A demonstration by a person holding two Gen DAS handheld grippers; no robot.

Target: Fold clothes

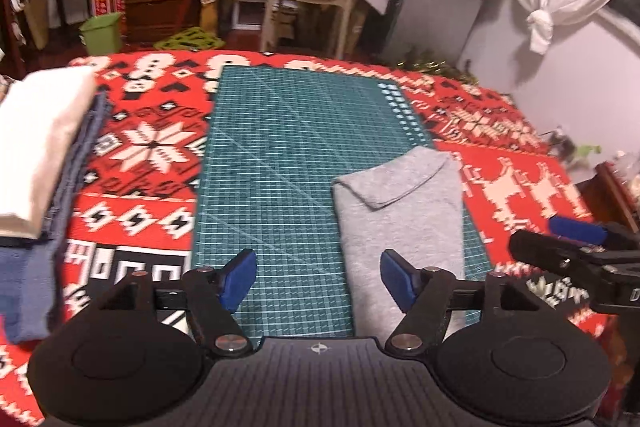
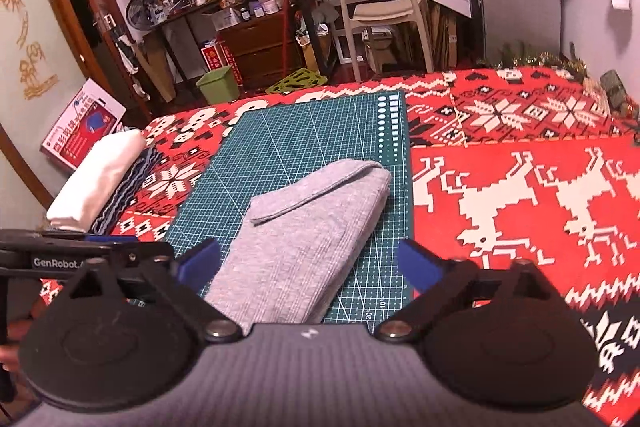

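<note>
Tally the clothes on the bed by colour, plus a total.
Grey: 1, the folded garment on the cutting mat
White: 1, top of the side stack
Blue: at least 1, under the white one; layers there are hard to separate
Total: at least 3

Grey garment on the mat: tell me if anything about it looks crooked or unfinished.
The grey garment lies folded but askew, slanting across the green cutting mat grid instead of along it. A loose flap crosses its far end at an angle. Neither gripper holds it.
</note>
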